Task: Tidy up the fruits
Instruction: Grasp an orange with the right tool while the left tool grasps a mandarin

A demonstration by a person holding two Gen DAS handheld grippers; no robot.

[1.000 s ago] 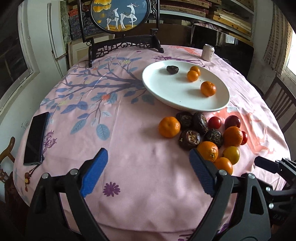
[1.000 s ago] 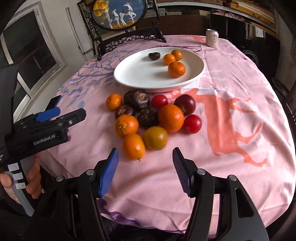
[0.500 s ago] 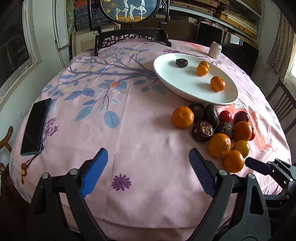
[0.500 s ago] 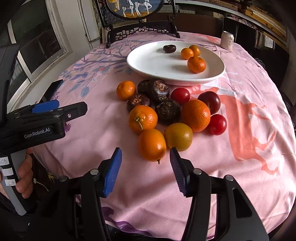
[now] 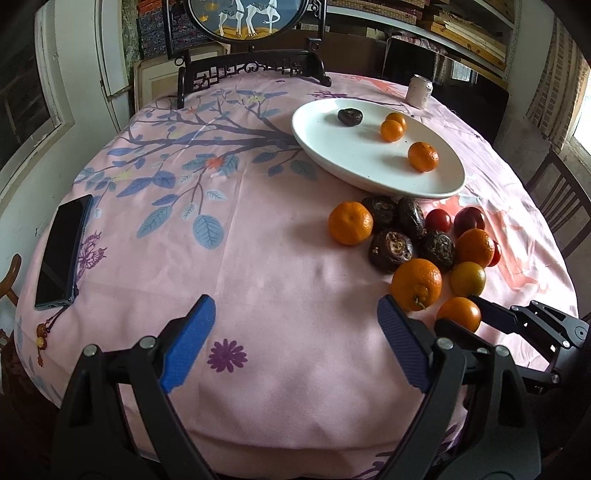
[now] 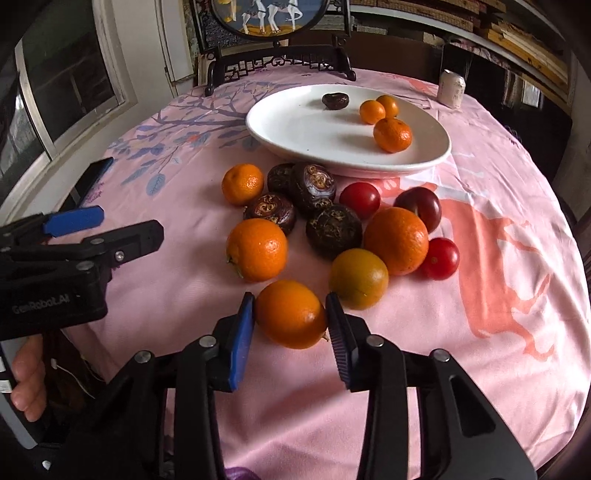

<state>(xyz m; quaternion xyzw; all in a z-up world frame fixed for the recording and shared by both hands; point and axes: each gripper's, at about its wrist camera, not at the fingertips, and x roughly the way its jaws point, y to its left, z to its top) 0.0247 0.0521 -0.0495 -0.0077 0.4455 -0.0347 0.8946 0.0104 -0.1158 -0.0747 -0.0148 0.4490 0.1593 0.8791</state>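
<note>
One orange (image 6: 290,314), nearest of the heap, down on the pink tablecloth (image 6: 498,332) at the near edge of the table, taken between the blue pads of the right gripper (image 6: 289,301). One pad against each flank of the fruit, apparently touching on both sides; no gap to be seen there.

Just beyond it, touching or nearly so: a second orange (image 6: 256,249) to the left and a yellow-green fruit (image 6: 358,278) to the right. Behind those, packed close, a larger orange (image 6: 397,240), two small red fruits (image 6: 441,258), a dark red plum (image 6: 419,206) and four dark wrinkled fruits (image 6: 334,230). At the heap's far left, a small mandarin (image 6: 242,184).

Farther back, right against the heap, a white oval plate (image 6: 288,125) carrying three small oranges (image 6: 392,134) and one dark fruit (image 6: 335,100).

To the left, the left gripper (image 5: 295,306), spread wide over bare cloth above a purple printed flower, nothing between its pads; handle held in a hand (image 6: 27,384) at the lower left of the right wrist view.

Around the edges: a dark phone (image 5: 62,254) on the cloth at the far left, a pale can (image 5: 418,91) behind the plate, a round painted screen (image 5: 255,14) with deer on a carved dark stand at the table's far side.
</note>
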